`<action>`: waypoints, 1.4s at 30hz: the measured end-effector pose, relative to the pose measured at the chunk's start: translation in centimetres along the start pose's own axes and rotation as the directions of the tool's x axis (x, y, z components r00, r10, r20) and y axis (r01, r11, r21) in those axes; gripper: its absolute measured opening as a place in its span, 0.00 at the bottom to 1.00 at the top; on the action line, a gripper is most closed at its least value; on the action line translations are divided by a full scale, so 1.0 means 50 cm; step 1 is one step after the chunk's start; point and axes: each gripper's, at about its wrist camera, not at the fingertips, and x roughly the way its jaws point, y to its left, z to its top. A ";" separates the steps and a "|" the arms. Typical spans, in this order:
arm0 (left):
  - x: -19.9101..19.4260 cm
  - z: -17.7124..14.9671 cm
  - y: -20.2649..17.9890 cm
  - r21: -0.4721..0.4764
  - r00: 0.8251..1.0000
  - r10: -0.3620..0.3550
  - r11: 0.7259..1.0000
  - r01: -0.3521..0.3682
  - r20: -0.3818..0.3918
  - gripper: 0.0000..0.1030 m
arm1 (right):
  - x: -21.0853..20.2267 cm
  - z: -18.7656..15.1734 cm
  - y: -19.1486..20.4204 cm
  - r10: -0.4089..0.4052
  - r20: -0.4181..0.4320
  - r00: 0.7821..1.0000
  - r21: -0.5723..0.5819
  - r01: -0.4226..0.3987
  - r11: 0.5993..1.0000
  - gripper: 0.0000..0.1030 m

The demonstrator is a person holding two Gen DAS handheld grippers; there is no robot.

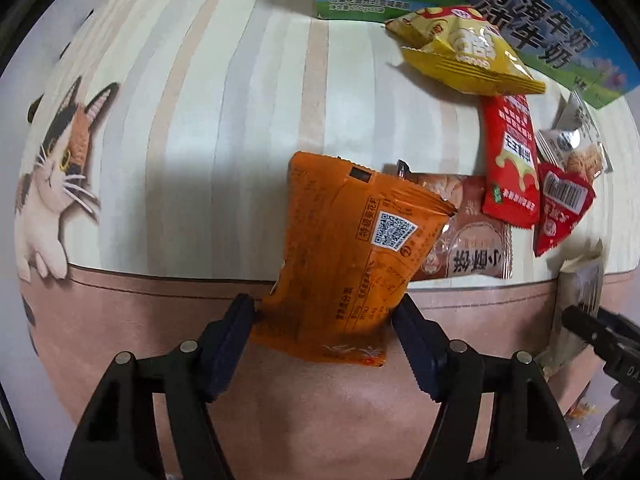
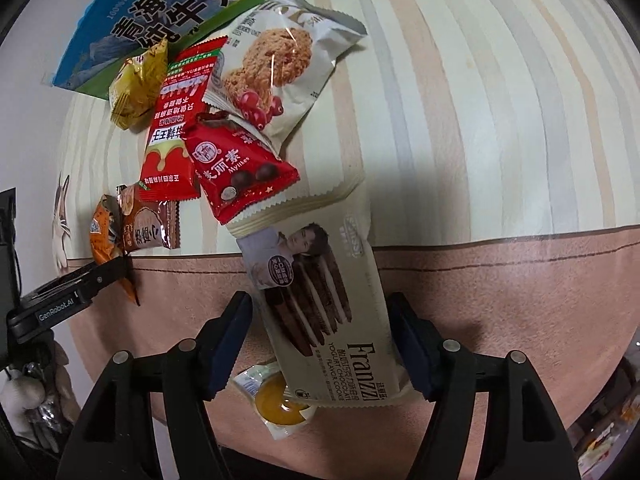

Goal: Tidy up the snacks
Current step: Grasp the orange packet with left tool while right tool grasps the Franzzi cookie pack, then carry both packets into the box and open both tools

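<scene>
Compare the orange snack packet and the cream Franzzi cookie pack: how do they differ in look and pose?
The orange snack packet is short and plain, showing a QR code; the Franzzi cookie pack is long and cream, printed with cookie sticks. The orange packet overlaps a brown packet; the Franzzi pack lies over a yellow jelly cup. Each sits between one pair of tongs.

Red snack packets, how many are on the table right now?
2. A long red packet lies beside the yellow packet; a red chocolate-ball packet overlaps its lower end and the Franzzi cookie pack. Others may be hidden underneath.
</scene>
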 end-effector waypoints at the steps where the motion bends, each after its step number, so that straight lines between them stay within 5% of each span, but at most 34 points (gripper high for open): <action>1: -0.004 0.010 0.002 0.000 1.000 -0.007 1.000 0.007 0.008 0.68 | 0.001 0.000 0.000 -0.006 0.003 1.000 -0.006 0.006 1.000 0.70; 9: 0.011 0.055 0.025 -0.061 0.996 -0.076 0.995 0.079 0.053 0.67 | 0.009 -0.023 0.049 -0.080 0.035 0.996 -0.043 0.082 0.996 0.65; 14: -0.005 0.026 -0.002 -0.089 0.993 -0.087 0.992 0.094 0.081 0.49 | -0.004 -0.033 0.059 -0.078 0.079 0.994 -0.063 0.083 0.995 0.62; 23: -0.114 -0.079 -0.061 -0.119 0.985 -0.118 0.984 0.133 0.127 0.47 | -0.063 -0.053 0.042 0.082 0.102 0.991 0.008 -0.084 0.996 0.61; 28: -0.225 -0.074 -0.100 -0.073 0.964 -0.179 0.978 0.197 0.197 0.47 | -0.124 -0.035 0.064 0.182 0.140 0.973 0.007 -0.185 0.983 0.61; 32: -0.315 0.016 -0.121 -0.022 0.936 -0.246 0.965 0.260 0.252 0.47 | -0.219 0.019 0.090 0.270 0.202 0.941 -0.004 -0.275 0.961 0.61; 37: -0.381 0.174 -0.170 0.034 0.910 -0.324 0.945 0.327 0.259 0.47 | -0.347 0.131 0.115 0.296 0.304 0.906 -0.047 -0.296 0.954 0.61; 42: -0.365 0.371 -0.217 0.034 0.908 -0.385 0.922 0.385 0.164 0.47 | -0.418 0.294 0.138 0.190 0.340 0.921 -0.088 -0.170 0.981 0.61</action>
